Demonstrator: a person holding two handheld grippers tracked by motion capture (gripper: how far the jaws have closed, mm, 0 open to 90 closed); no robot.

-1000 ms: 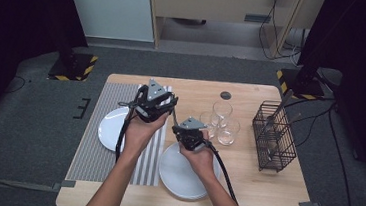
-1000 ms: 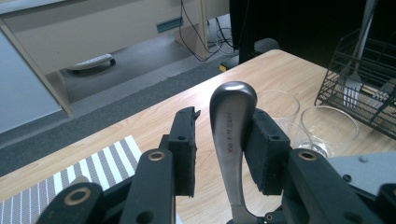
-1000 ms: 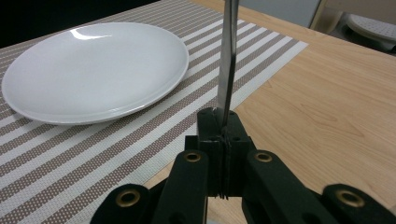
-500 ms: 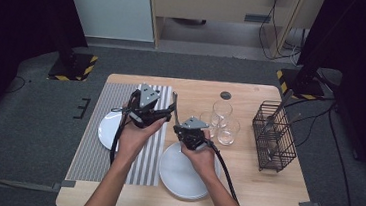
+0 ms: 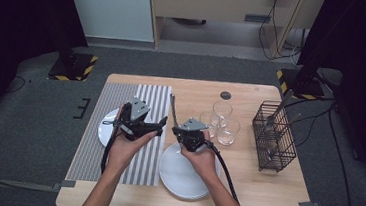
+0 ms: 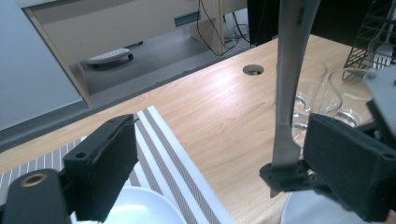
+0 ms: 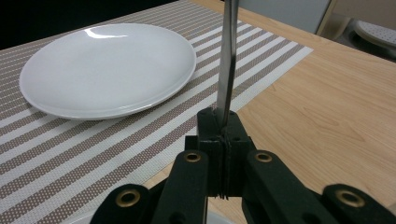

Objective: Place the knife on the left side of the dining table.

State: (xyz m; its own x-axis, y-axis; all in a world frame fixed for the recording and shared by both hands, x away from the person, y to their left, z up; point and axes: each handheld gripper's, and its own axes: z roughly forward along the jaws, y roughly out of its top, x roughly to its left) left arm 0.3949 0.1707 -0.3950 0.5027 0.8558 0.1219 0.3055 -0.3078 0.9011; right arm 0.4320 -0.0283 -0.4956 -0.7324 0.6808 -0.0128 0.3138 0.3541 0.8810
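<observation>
Task thing is a metal utensil (image 5: 173, 110), probably a knife or fork, head not visible; its handle (image 7: 227, 60) stands upright, between the striped placemat (image 5: 147, 96) and the glasses (image 5: 221, 120), just above the near plate (image 5: 185, 173).

Handling, as a guess: thin steel, stiff, light, smooth so likely slippery; not fragile. A narrow flat shaft could pivot in a pinch grip. Best taken low on the handle across the flat faces, well inside the pads rather than at the tips.

Right gripper (image 7: 219, 126): jaws fully closed, pinching the utensil at its lower end, shaft rising straight out from between them.

Left gripper (image 5: 158, 127): jaws spread wide, have just been opening. In the left gripper view its pads (image 6: 105, 158) hold nothing; the utensil (image 6: 288, 84) stands between them, nearer the right-hand one, touching neither. The gripper sits over the placemat, just right of the far plate (image 5: 106, 129).

The wire cutlery basket (image 5: 273, 138) is at the right, well apart, with other utensils in it.
</observation>
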